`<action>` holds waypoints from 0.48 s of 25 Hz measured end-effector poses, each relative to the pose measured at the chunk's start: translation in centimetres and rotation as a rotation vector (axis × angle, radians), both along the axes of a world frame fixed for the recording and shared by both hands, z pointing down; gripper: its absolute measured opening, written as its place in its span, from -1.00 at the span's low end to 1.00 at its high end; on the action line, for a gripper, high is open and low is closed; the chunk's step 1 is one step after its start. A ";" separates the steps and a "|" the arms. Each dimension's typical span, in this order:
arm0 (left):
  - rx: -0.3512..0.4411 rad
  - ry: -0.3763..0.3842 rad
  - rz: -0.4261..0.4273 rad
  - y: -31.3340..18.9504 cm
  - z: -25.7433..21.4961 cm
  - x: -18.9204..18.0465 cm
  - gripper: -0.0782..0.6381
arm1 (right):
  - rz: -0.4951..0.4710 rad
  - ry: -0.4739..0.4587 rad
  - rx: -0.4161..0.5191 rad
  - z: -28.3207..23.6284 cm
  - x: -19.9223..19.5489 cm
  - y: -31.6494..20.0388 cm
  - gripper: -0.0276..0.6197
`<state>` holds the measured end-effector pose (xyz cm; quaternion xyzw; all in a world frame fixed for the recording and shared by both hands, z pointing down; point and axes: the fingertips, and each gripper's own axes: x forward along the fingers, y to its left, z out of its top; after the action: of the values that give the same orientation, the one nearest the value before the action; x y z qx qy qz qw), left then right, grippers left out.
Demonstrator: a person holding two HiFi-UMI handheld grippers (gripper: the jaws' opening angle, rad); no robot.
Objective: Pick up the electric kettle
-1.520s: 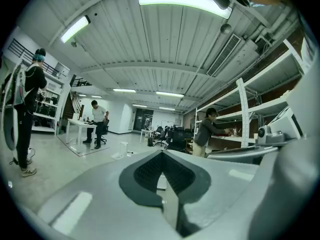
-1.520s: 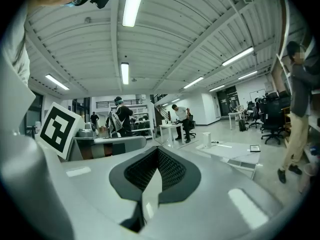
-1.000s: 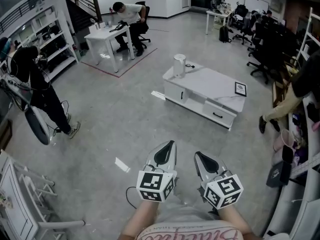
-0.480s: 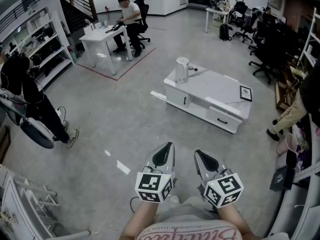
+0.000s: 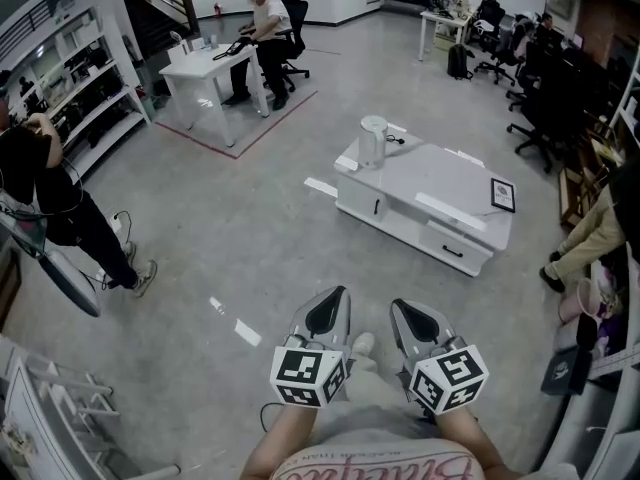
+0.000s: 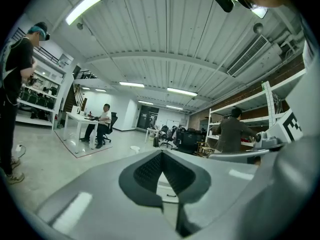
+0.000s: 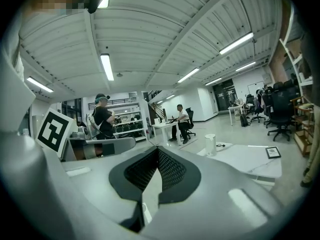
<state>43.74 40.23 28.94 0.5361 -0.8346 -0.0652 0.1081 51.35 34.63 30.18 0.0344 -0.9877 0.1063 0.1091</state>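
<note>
The white electric kettle (image 5: 373, 140) stands upright on the far left corner of a low white cabinet (image 5: 440, 193), a few steps ahead across the floor. In the right gripper view the kettle (image 7: 210, 144) shows small, to the right of the jaws. My left gripper (image 5: 335, 298) and right gripper (image 5: 400, 310) are held side by side close to my body, both pointing toward the cabinet. Both are shut with nothing in them, as the left gripper (image 6: 161, 154) and right gripper (image 7: 158, 150) views show. Both are far from the kettle.
A framed picture (image 5: 502, 195) lies on the cabinet's right end. A person sits at a white desk (image 5: 205, 73) at the back left. Another person (image 5: 45, 183) stands by shelves at the left. Office chairs (image 5: 545, 98) and a seated person's legs (image 5: 585, 243) are at the right.
The view has come closer to the cabinet and kettle. Both grippers stay shut in the same place before me. The standing person at the left has shifted.
</note>
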 end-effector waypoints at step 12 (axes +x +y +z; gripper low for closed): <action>-0.018 -0.008 0.000 -7.9 -0.8 -11.9 -0.76 | 0.009 -0.031 -0.027 -0.4 -12.1 -8.9 -0.84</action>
<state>31.88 32.31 28.19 0.5354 -0.8356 -0.0554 0.1095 39.22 25.70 29.81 0.0354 -0.9876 0.1208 0.0935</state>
